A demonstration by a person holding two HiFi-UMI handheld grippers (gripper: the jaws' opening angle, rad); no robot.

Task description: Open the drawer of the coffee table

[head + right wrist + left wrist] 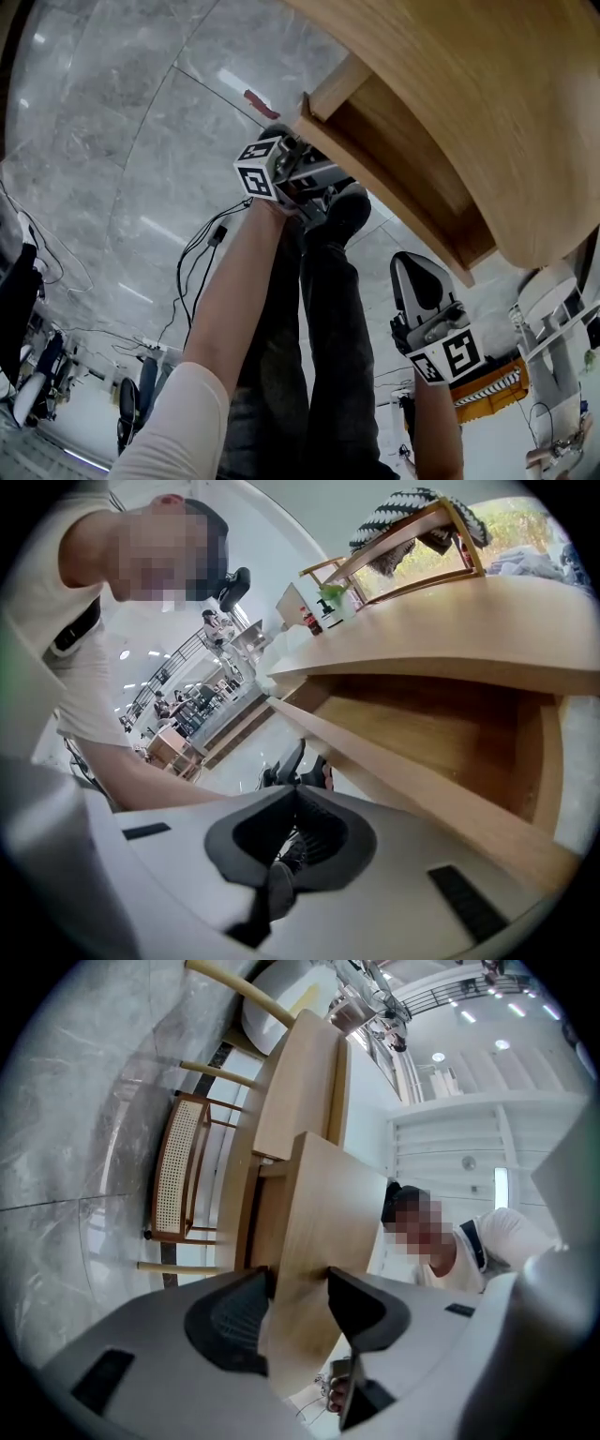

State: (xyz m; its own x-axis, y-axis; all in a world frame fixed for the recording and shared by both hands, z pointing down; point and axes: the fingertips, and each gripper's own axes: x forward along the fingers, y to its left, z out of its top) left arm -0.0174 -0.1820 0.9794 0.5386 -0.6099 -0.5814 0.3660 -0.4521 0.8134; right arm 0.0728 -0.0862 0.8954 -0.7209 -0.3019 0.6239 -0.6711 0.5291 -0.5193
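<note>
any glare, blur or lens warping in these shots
Head view: bright streaks of glare lie on the glossy floor. Left gripper view: strong fisheye with black corners; the drawer front, up close, looks soft. Right gripper view: the open drawer sits in shade under the tabletop.

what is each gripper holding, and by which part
Left gripper clamps the drawer front panel across its thickness, near one end. Right gripper is shut, holding nothing.
</note>
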